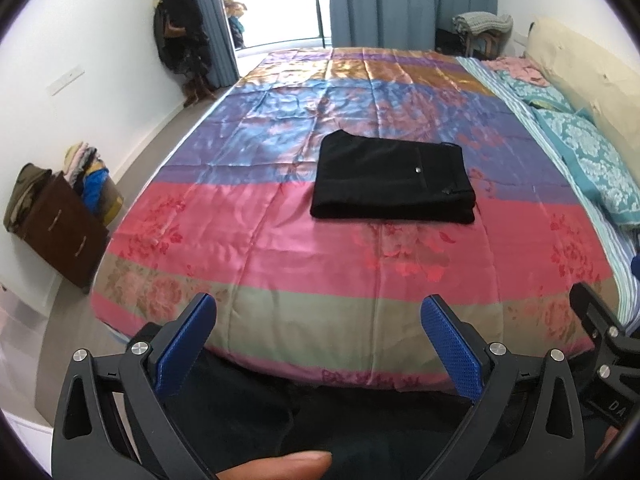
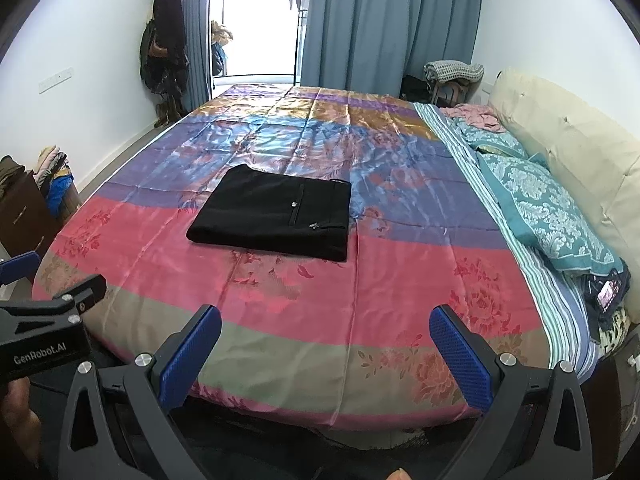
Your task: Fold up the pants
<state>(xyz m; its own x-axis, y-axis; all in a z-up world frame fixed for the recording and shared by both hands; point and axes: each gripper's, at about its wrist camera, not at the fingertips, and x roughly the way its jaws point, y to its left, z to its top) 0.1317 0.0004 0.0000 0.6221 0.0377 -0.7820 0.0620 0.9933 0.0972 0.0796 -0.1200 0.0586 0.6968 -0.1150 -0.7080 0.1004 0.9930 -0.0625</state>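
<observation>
A pair of black pants [image 1: 394, 178], folded into a flat, squared-off stack with a small silver button on its top layer, lies on the glossy striped satin bedspread [image 1: 280, 240] with floral patterns, across the pink and purple bands near the bed's middle; the left gripper [image 1: 318, 312], black-framed with blue textured pads, hangs above the bed's near edge with its jaws spread wide and nothing between them, well apart from the pants; the right gripper [image 2: 325, 326], of the same make, is likewise wide open and empty over the near edge; teal patterned pillows [image 2: 556, 216] rest along the cream padded headboard [image 2: 580, 148] on the right; blue-grey curtains [image 2: 360, 20] hang at the far wall.
</observation>
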